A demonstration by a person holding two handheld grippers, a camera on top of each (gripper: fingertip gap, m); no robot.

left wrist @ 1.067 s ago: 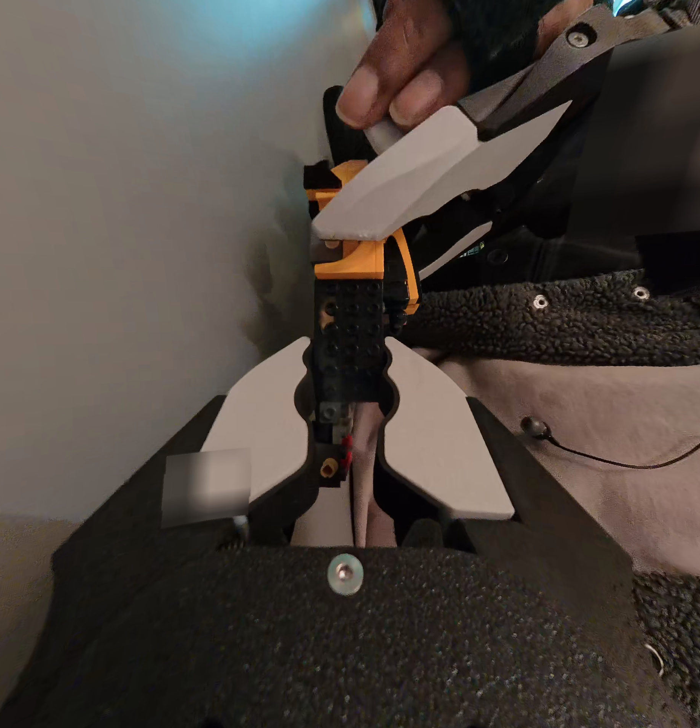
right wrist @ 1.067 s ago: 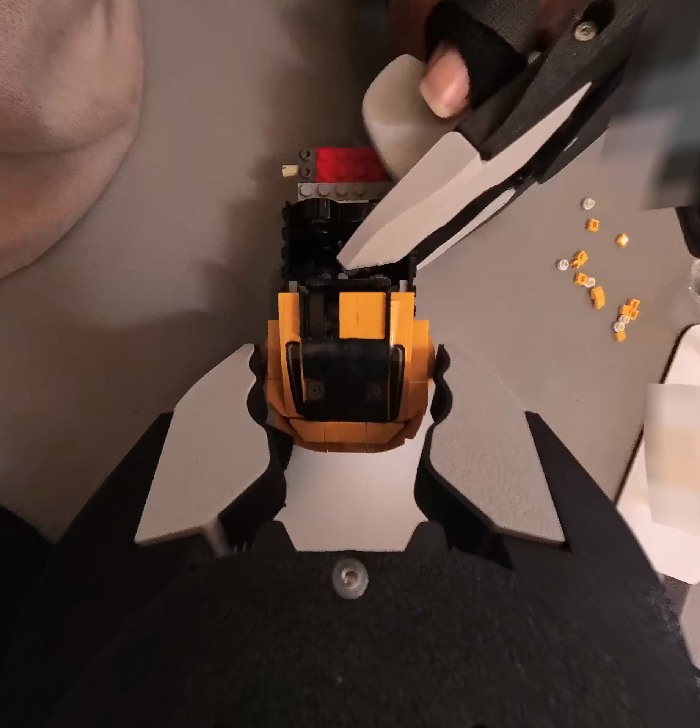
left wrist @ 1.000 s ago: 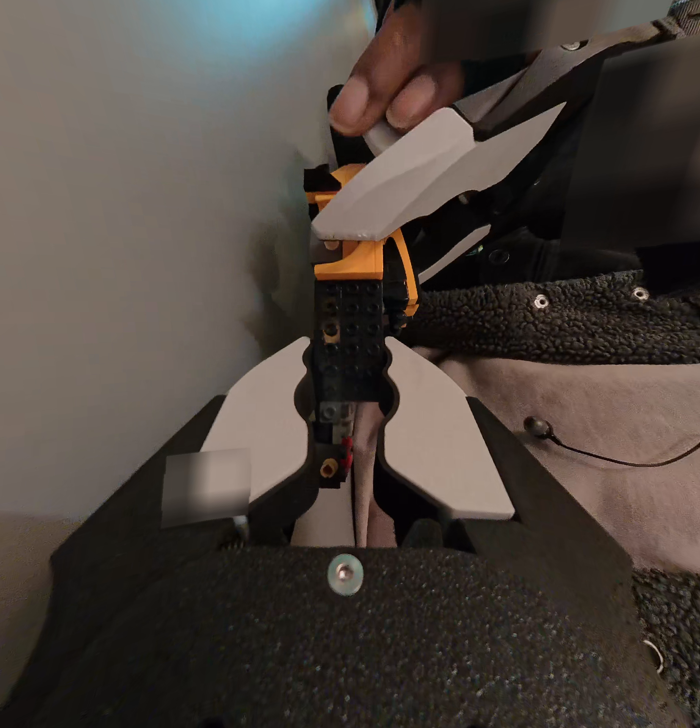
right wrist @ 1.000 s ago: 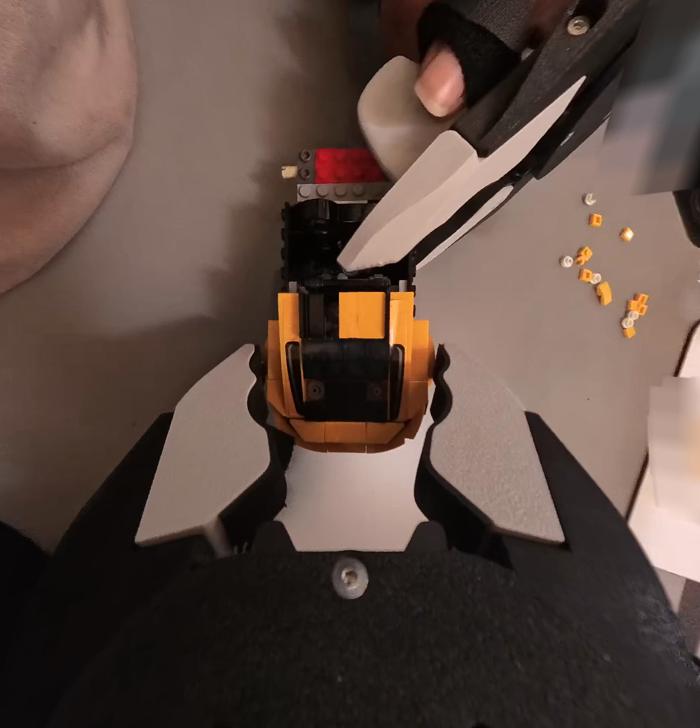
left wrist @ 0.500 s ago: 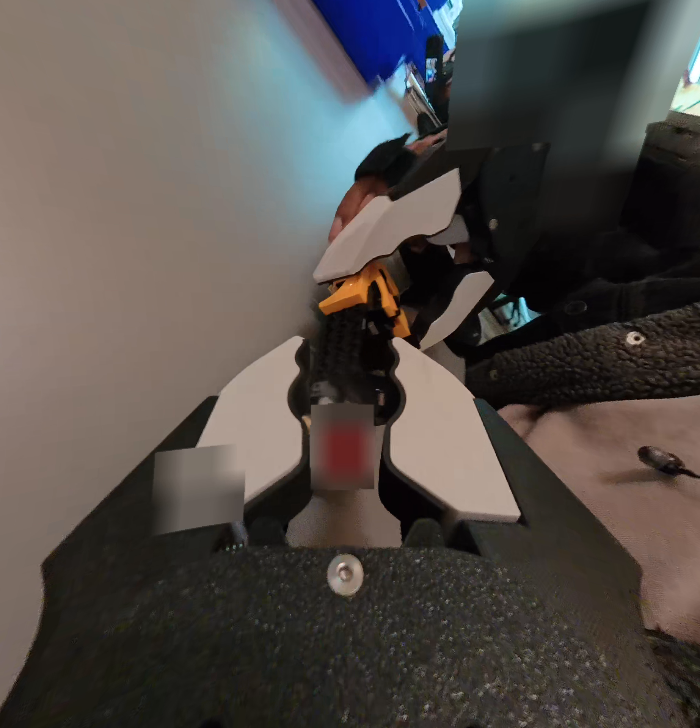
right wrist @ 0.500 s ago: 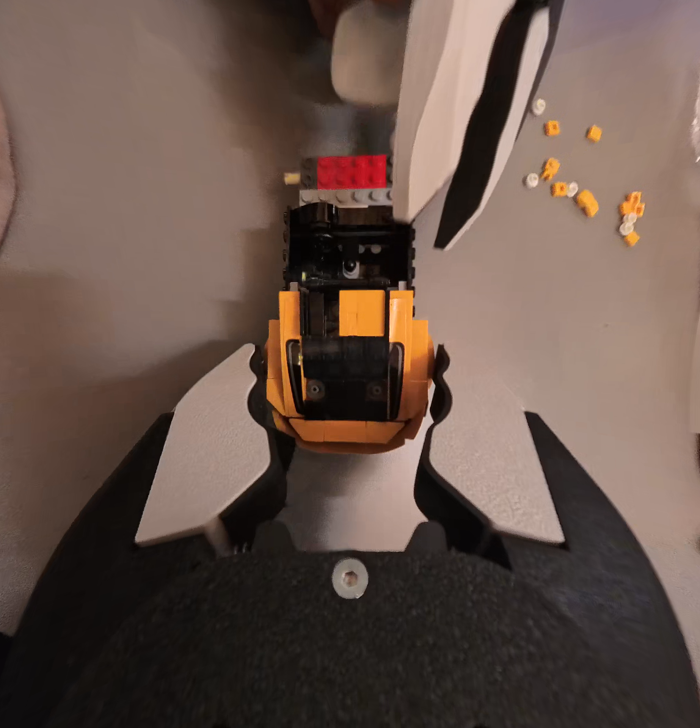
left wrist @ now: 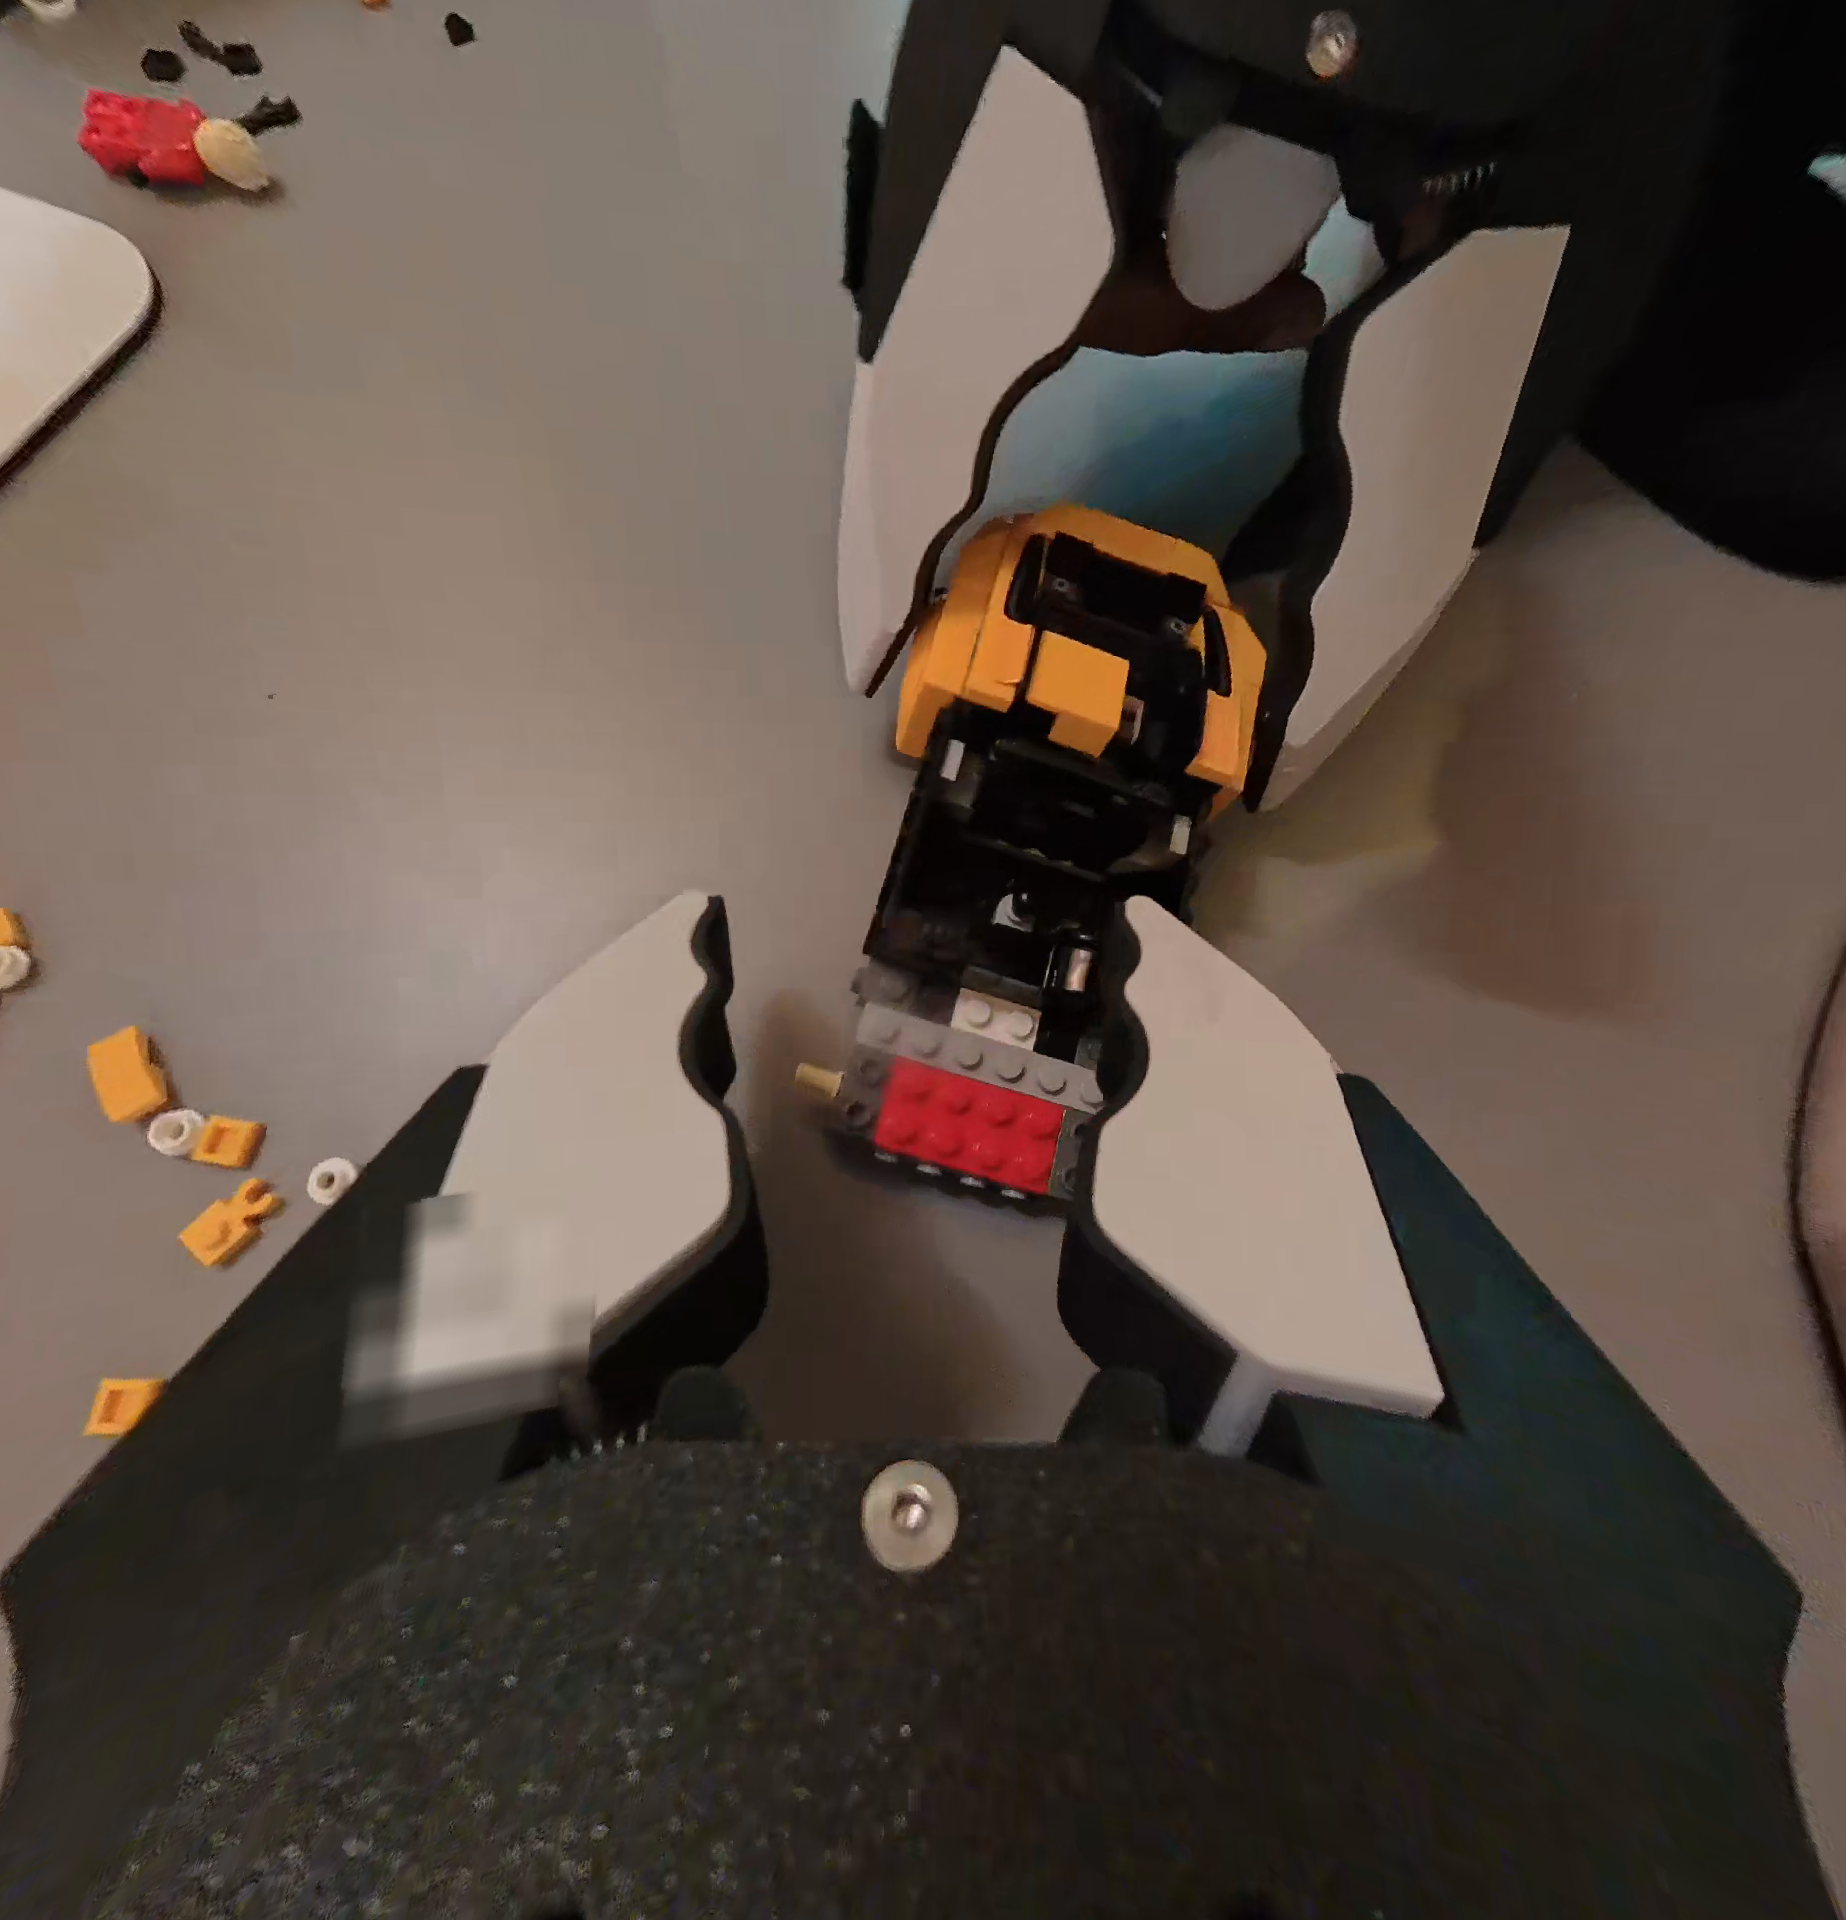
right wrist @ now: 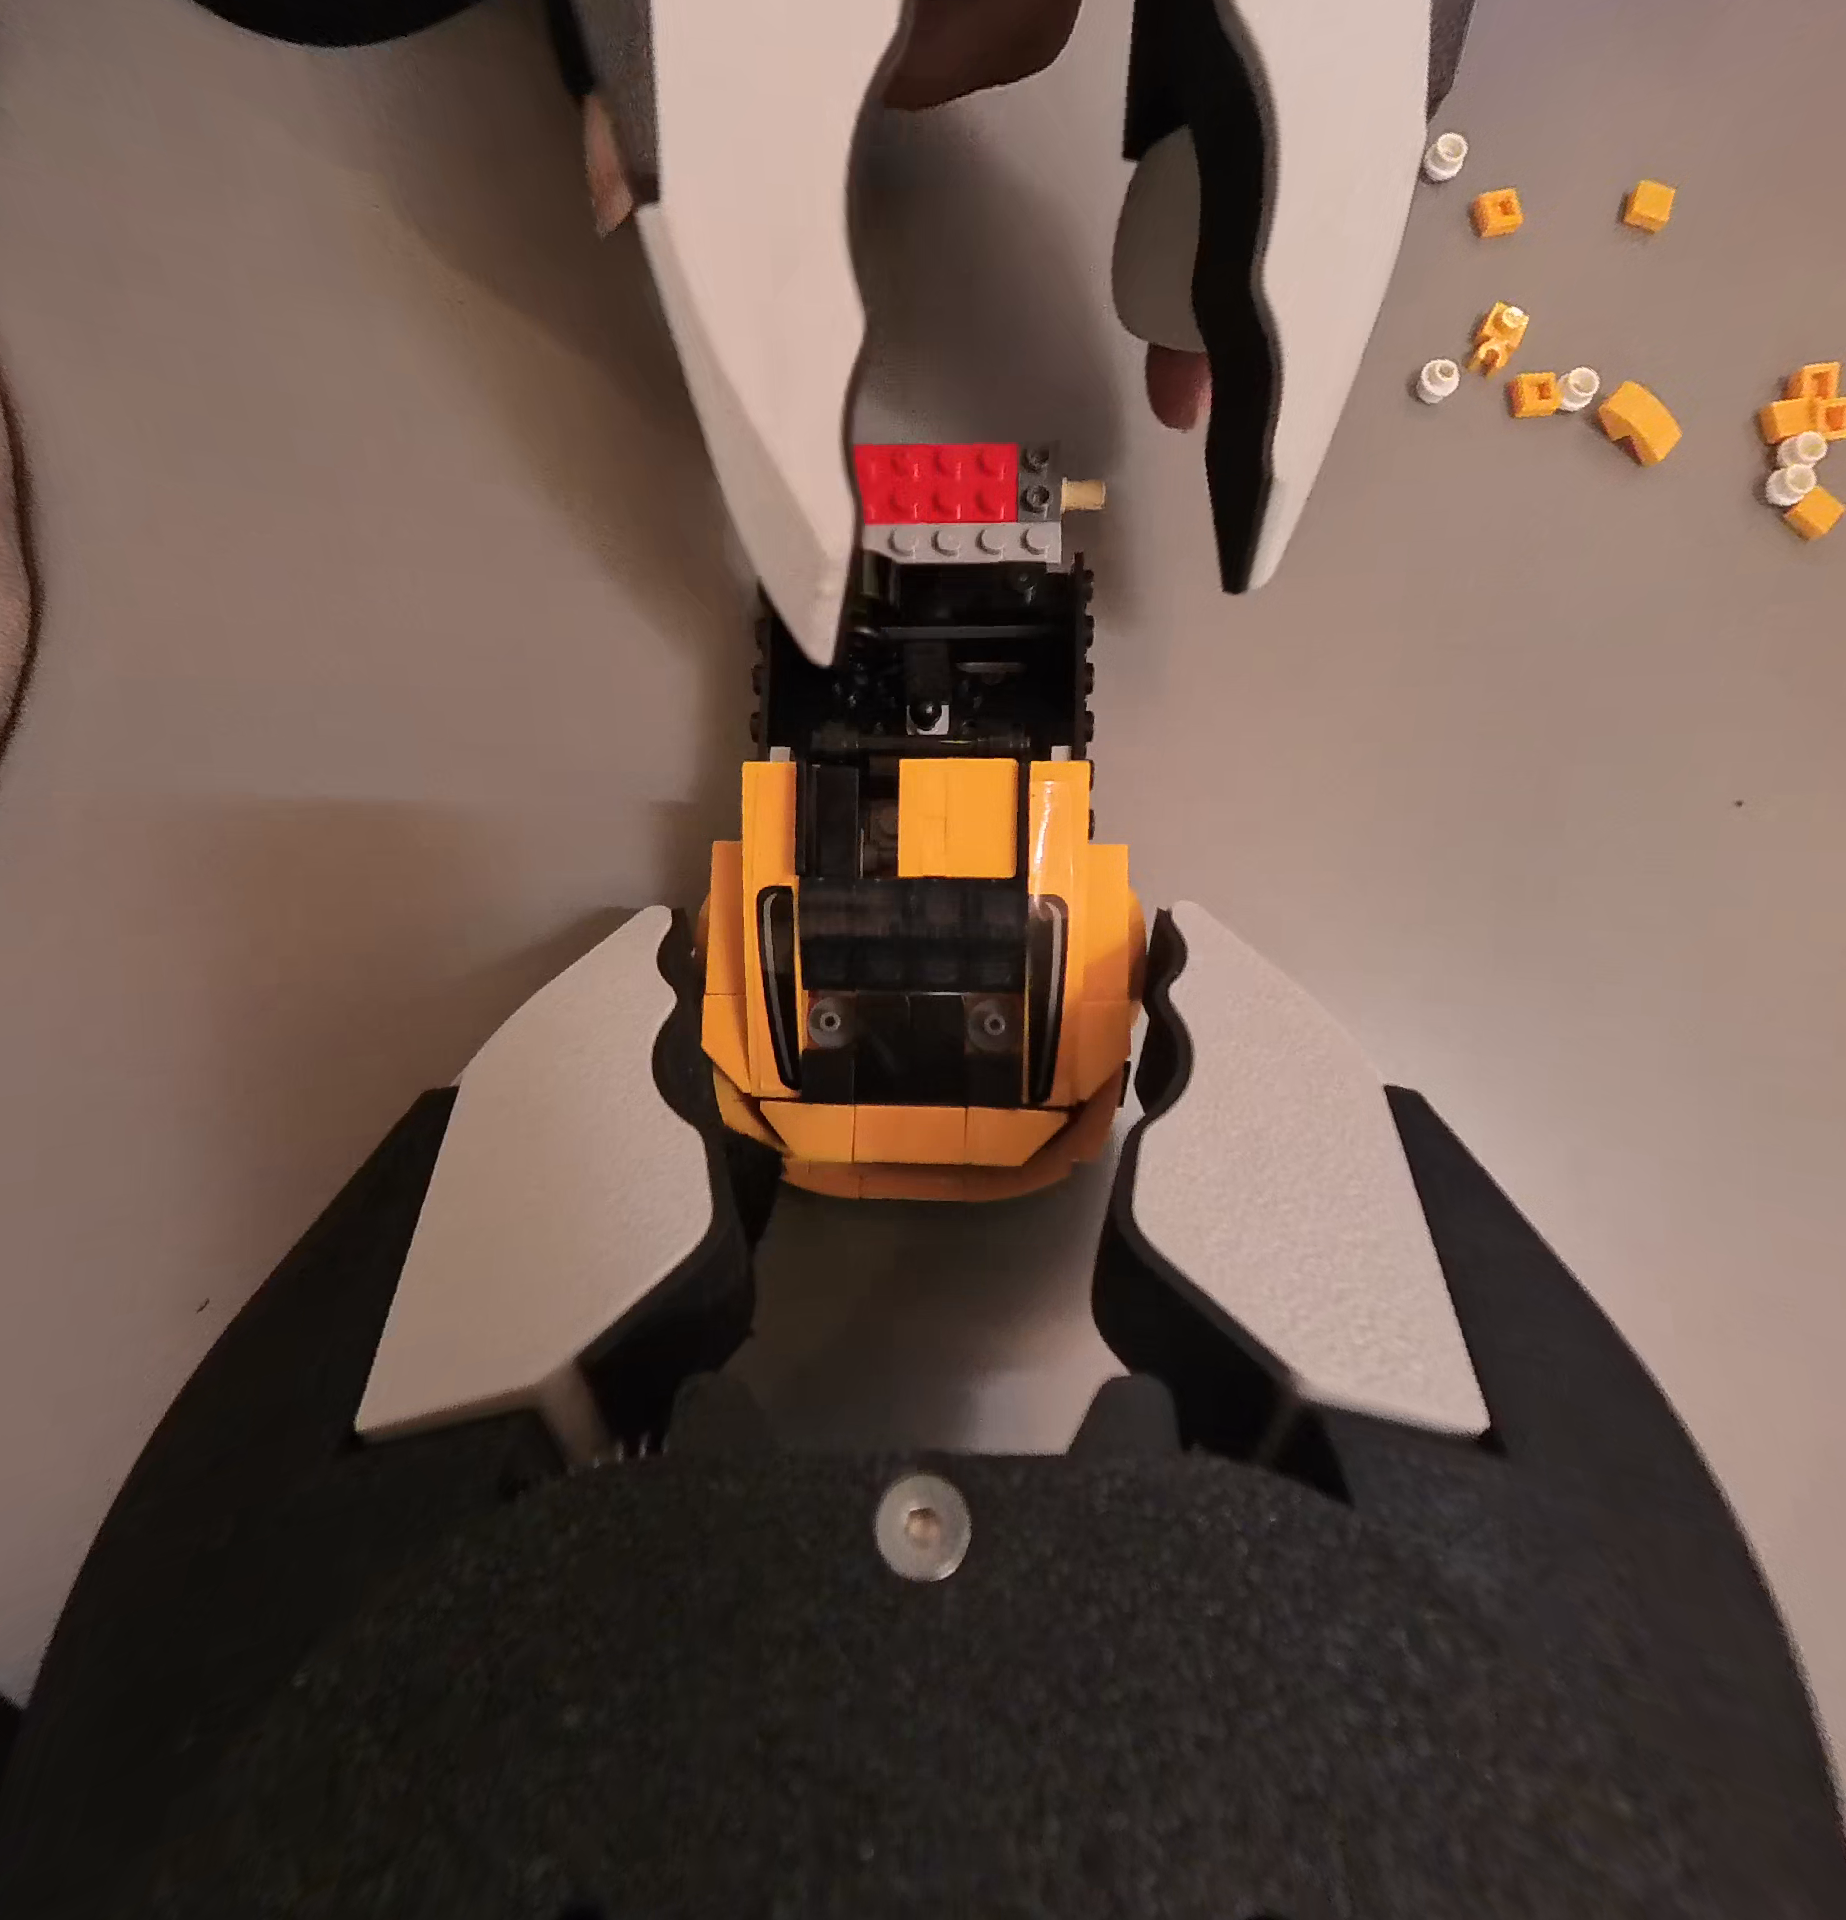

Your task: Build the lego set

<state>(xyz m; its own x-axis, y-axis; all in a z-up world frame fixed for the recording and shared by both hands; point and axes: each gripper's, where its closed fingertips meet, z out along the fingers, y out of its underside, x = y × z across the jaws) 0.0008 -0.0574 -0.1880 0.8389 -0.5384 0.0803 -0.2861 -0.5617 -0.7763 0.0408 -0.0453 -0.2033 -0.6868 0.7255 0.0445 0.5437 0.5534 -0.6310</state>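
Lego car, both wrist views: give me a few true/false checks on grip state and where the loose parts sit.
1. The right gripper is shut on the orange end of the lego car. True.
2. The left gripper clamps the car's red end. False: its fingers are spread, and a gap shows between one finger and the red brick.
3. The car lies on the grey table. True.
4. The loose orange pieces are stacked on the car's roof. False: they lie scattered on the table, apart from the car.
5. A red brick cluster sits apart from the car. True.
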